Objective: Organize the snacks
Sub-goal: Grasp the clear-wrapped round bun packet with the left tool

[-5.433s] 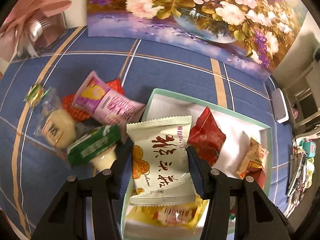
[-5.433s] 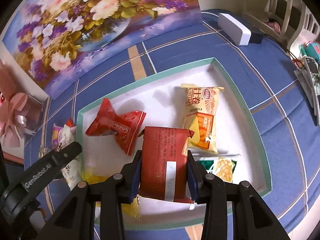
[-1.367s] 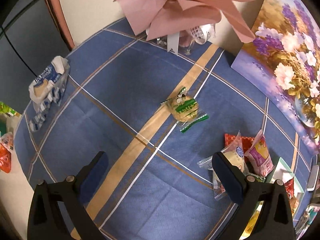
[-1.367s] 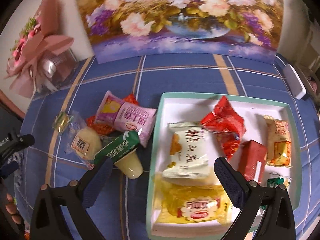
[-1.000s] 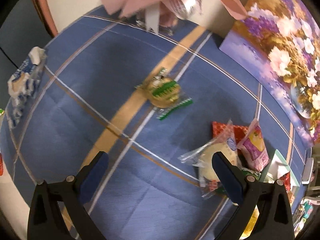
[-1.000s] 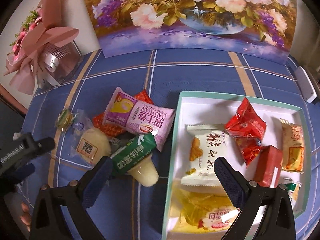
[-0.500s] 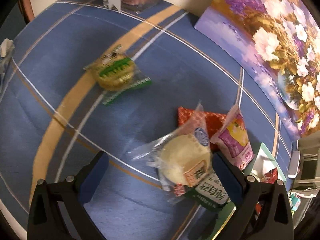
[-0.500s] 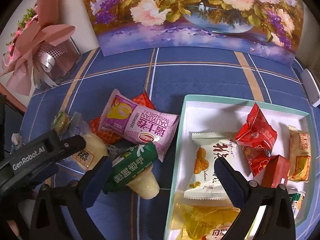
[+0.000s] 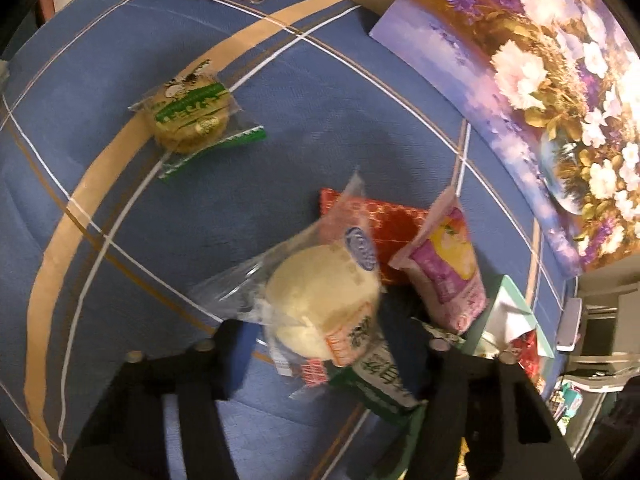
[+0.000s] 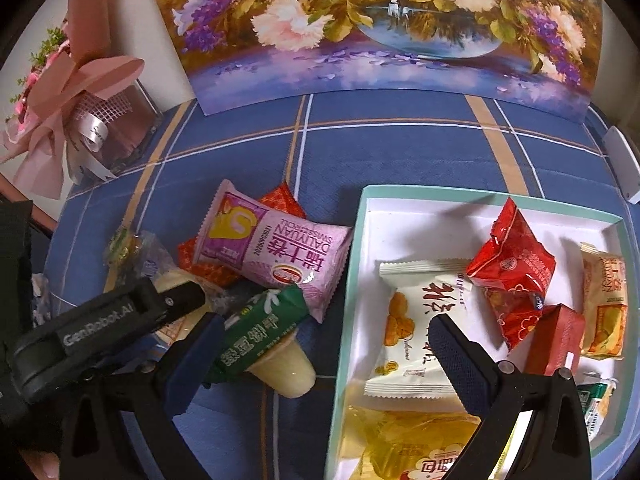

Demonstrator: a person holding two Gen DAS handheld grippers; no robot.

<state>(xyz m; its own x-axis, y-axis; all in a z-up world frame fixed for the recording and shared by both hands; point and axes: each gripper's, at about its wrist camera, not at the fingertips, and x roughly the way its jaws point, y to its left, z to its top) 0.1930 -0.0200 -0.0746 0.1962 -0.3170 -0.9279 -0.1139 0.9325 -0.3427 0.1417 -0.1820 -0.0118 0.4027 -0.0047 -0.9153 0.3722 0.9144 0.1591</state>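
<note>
Left gripper [image 9: 320, 344]: jaws wide, low over the loose snack pile, straddling a clear-wrapped pale bun [image 9: 320, 300]; contact with it cannot be told. Right gripper [image 10: 324, 344]: jaws wide, holding nothing, poised above the tray's left rim.

Surface: blue plaid tablecloth [image 10: 400, 152]; flower painting [image 10: 380, 20] propped at the back, pink bouquet [image 10: 76, 92] at the back left corner.

Tray [image 10: 440, 194], teal rim, white floor, holds a white packet [image 10: 420, 320], red packets [image 10: 516, 268] and a yellow packet [image 10: 416, 448].

Outside the tray, just left: pink packet [image 10: 276, 248], green-lidded cup [image 10: 260, 336]. Wrapped cookie [image 9: 192, 120] lies well apart.
</note>
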